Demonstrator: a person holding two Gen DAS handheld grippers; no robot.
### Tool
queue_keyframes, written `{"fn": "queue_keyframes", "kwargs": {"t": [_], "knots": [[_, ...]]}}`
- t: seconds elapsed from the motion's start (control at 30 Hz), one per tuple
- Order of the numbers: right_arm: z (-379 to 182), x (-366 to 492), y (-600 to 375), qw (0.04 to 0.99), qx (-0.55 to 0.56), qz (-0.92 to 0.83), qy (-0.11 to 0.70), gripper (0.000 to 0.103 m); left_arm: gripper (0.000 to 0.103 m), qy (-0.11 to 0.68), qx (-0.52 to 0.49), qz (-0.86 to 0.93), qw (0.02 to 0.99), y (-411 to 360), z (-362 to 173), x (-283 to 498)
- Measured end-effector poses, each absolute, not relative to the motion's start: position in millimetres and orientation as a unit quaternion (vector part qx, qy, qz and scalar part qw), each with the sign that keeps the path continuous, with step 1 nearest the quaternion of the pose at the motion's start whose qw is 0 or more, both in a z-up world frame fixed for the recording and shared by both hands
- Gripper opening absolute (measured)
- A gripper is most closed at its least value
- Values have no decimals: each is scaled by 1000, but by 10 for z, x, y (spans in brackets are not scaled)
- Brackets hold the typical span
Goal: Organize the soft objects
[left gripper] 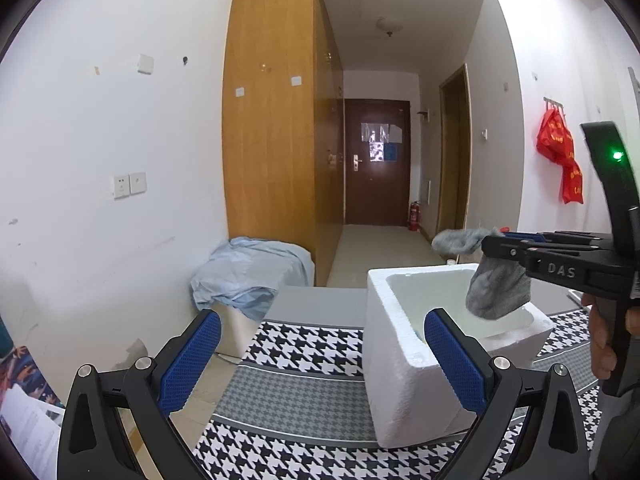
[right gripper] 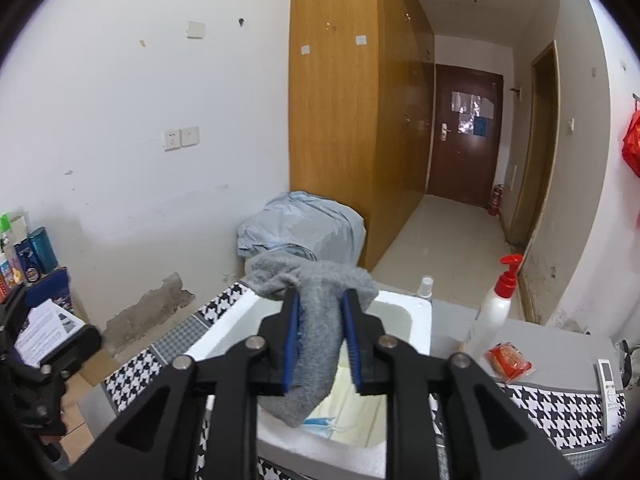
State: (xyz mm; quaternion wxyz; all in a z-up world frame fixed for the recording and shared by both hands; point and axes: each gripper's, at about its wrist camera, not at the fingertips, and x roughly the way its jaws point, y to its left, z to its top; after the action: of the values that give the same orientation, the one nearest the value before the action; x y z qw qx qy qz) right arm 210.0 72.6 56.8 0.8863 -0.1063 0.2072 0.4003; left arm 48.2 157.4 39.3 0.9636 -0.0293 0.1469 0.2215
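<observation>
Right gripper (right gripper: 320,340) with pads on either side of a grey sock (right gripper: 316,320), which drapes over them and hangs between; whether pressed or just loosened cannot be told. Directly below, a white foam box (right gripper: 416,320) on a houndstooth cloth (right gripper: 560,400). Left gripper (left gripper: 322,360) spread wide, holding nothing, beside the box's near wall. Right of the box, a pump bottle (right gripper: 494,312), a red packet (right gripper: 507,362).

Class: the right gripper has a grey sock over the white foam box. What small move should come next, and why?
Probably open the right gripper wider so the grey sock drops. The sock already hangs over the white foam box's open top, with other soft items lying inside, and the left gripper is open and clear of the box's opening.
</observation>
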Motion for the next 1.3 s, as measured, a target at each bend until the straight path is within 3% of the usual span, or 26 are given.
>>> {"fn": "queue_keyframes", "kwargs": {"t": [0.07,0.13,0.2,0.37,0.43,0.7,1.3], "knots": [[539,2105,760,886,-112,397,212,44,102,147,-30,221,964,1576,391,476],[527,2094,783,891,-119,384,210,69,102,147,-27,222,964,1562,392,474],[532,2059,763,895,-120,381,200,81,102,147,-25,220,964,1551,400,484],[577,2024,653,890,-101,398,199,87,102,148,-21,218,964,1532,399,498],[595,2015,626,891,-97,396,197,96,102,148,-20,220,964,1521,391,501],[616,1941,508,891,-93,399,194,101,102,149,-21,216,965,1451,409,492],[770,1624,-9,907,-81,382,158,102,102,132,-14,182,974,1045,563,464]]}}
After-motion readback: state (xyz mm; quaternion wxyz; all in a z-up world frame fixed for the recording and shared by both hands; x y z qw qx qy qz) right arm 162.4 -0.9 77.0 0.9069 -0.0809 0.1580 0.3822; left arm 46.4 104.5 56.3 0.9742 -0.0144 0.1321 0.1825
